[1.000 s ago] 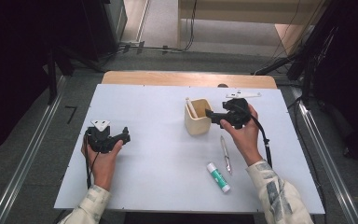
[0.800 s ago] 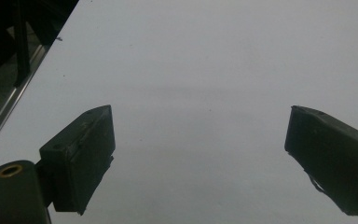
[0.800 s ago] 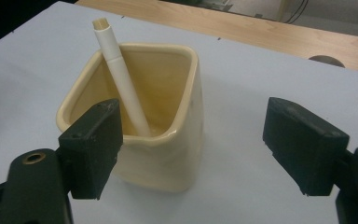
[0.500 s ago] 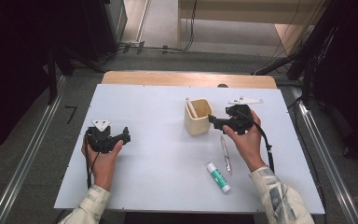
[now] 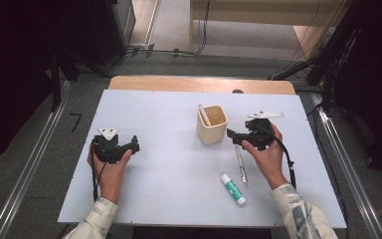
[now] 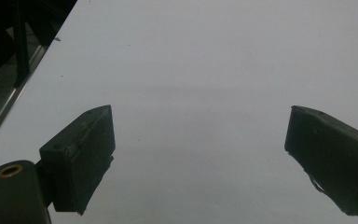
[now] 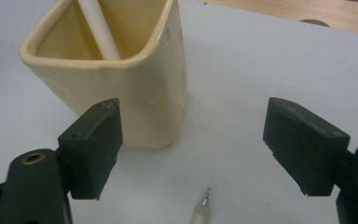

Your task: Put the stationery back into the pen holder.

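Upright cream square cup [image 5: 212, 125] with a white stick inside, slim pen [image 5: 241, 165] flat just beside.

Table: we see a white top [image 5: 169, 114].
On it: our cream cup [image 5: 212, 124], pen [image 5: 241, 165], glue stick [image 5: 233, 188].

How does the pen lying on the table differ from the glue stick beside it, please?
The pen is thin, silvery and long; the glue stick is thicker, shorter, white with a green band. The pen's tip lies nearer the cream cup; the glue stick lies nearer the table's front edge. Both lie flat, untouched.
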Motion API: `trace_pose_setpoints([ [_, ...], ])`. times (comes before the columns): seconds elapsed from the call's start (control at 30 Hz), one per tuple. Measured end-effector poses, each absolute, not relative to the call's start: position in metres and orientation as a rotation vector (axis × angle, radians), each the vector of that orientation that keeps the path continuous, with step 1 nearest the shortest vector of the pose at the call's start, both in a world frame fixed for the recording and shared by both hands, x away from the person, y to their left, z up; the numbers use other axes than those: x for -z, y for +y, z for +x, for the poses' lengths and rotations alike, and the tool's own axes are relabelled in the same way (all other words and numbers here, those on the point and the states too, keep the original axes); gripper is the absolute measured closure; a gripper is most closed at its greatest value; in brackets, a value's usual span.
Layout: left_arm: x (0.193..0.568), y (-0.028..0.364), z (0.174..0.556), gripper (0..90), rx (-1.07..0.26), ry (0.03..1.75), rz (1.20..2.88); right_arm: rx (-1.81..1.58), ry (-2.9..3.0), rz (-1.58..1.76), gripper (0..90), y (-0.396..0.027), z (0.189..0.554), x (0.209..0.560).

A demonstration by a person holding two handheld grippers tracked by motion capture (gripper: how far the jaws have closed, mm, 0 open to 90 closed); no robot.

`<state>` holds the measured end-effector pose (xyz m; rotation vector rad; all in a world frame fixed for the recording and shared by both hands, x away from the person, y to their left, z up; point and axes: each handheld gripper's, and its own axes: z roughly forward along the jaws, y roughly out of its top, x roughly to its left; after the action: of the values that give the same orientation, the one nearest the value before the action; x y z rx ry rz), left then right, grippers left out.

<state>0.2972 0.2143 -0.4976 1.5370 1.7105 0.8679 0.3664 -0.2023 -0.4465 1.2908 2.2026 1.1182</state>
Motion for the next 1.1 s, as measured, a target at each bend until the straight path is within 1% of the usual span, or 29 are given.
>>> trace_pose_setpoints([
  [0.47,0.498,0.214,0.297,9.4,-0.868,1.709,1.536,-1.061,2.21,1.321,18.4,-0.207,0.363,0.461],
  [1.1,0.497,0.215,0.296,9.4,-0.864,1.709,1.535,-0.997,2.232,1.345,18.6,-0.214,0.35,0.478],
])
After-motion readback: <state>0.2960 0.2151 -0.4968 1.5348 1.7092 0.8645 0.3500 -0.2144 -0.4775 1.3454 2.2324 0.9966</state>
